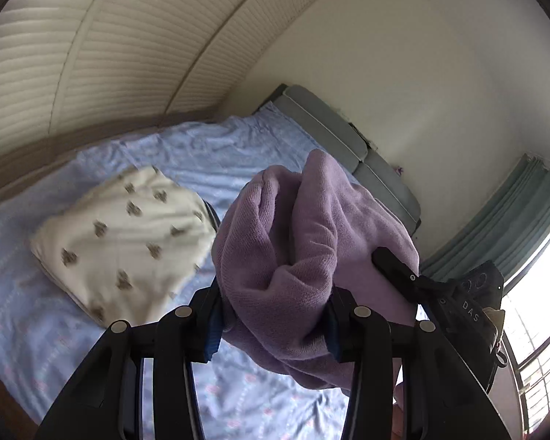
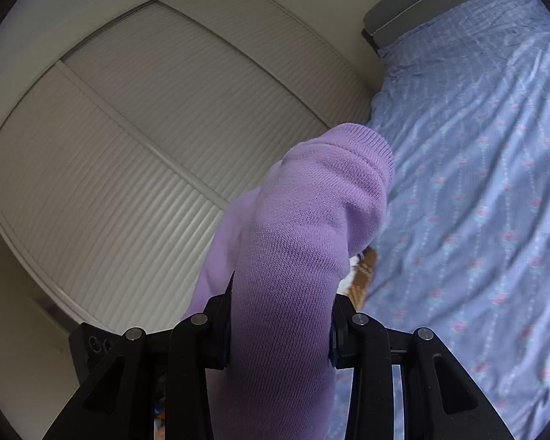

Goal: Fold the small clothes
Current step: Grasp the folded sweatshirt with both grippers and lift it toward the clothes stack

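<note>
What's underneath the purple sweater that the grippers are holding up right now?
Under the purple sweater lies the blue floral bedsheet, with a folded cream printed garment beside it. In the right wrist view a brown patterned item peeks out; the sweater hides the rest.

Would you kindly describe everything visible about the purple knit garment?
The purple knit garment is soft, fine-ribbed lilac fabric, bunched into thick folds rather than laid flat. It hangs lifted above the blue floral bedsheet. The left gripper clamps one bundled part and the right gripper another, its rolled edge jutting past the fingers. Its full shape is hidden.
</note>
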{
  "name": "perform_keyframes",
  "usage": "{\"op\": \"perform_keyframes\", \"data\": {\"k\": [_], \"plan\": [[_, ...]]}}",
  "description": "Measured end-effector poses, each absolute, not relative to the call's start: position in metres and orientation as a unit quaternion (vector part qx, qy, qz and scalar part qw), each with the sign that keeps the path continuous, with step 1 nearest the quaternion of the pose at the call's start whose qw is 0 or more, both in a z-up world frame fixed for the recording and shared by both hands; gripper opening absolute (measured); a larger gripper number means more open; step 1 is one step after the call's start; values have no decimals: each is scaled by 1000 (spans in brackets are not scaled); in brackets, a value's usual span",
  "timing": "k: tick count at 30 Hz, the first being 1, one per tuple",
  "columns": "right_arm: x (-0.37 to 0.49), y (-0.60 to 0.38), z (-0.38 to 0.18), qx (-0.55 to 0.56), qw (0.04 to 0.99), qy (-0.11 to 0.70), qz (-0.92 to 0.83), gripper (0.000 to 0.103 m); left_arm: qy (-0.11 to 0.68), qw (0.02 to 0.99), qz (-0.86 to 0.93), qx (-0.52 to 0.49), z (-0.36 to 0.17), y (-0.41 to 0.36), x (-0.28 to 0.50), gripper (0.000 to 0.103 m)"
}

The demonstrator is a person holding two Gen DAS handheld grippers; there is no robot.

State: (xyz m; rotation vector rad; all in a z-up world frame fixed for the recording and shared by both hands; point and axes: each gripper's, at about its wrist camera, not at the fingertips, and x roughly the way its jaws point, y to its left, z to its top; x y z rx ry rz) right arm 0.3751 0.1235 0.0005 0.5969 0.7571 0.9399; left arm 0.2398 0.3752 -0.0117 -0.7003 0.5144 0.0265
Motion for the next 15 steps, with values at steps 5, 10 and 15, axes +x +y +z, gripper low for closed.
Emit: {"op": "perform_keyframes", "data": {"k": [5, 10, 15], "plan": [[393, 220, 11, 260, 769, 354, 464, 38, 242, 907, 41, -343, -17, 457, 240, 44], [407, 278, -20, 252, 761, 384, 458, 38, 252, 895, 58, -365, -55, 504, 243, 44], [417, 304, -70, 232, 762, 430, 425, 38, 291, 869, 59, -395, -117, 519, 257, 44]]}}
